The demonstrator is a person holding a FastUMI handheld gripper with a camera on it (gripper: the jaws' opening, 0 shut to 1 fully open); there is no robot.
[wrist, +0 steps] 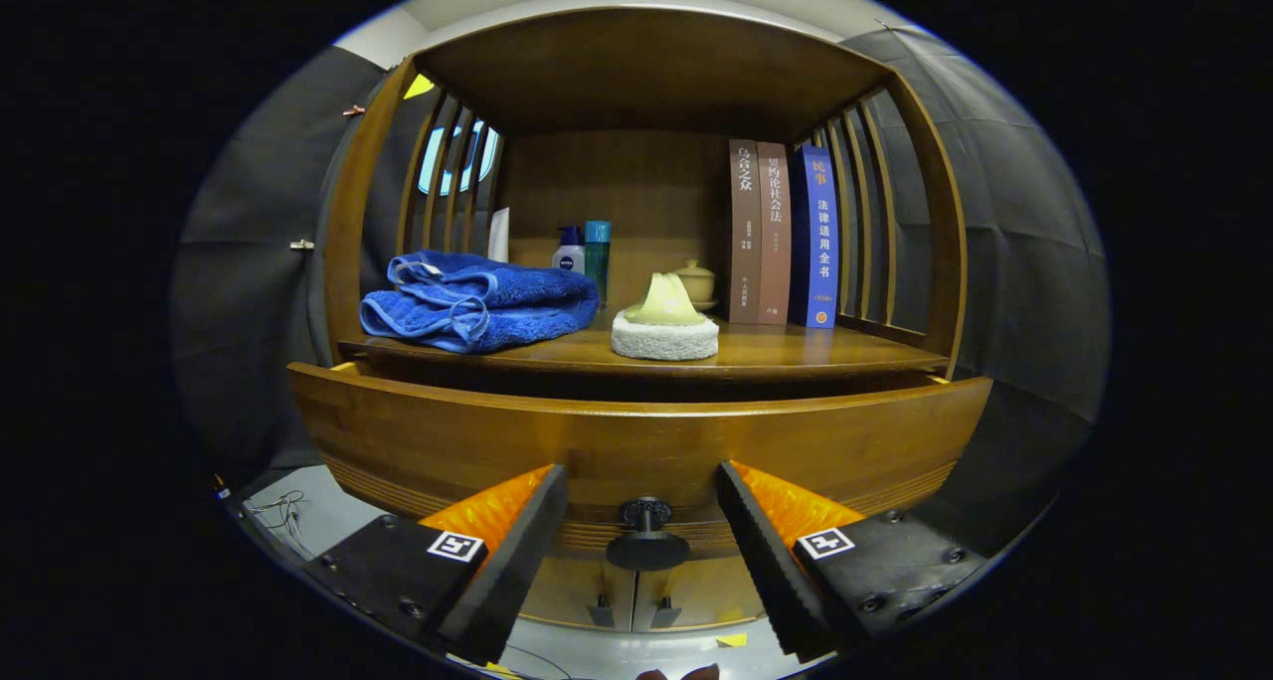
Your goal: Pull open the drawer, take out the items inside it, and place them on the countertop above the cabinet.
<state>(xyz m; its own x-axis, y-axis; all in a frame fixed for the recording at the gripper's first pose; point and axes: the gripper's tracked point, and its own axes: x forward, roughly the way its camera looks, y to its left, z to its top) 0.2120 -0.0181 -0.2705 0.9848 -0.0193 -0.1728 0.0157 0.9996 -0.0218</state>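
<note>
A wooden drawer [636, 436] juts a short way out of the cabinet, its front panel close before me. Its dark round knob [646, 536] sits between my fingers, and neither finger touches it. My gripper [641, 486] is open, fingers spread to both sides of the knob. The drawer's inside is hidden behind the front panel. Above it runs the wooden countertop [796, 357], which carries a folded blue towel [477, 302] on the left and a white sponge with a yellow-green top [664, 324] near the middle.
At the back of the countertop stand small bottles [585, 251], a lidded ceramic jar [696, 282] and three upright books [781, 233]. Slatted wooden sides and a wooden top enclose this shelf space. Two cabinet doors [636, 586] lie below the drawer.
</note>
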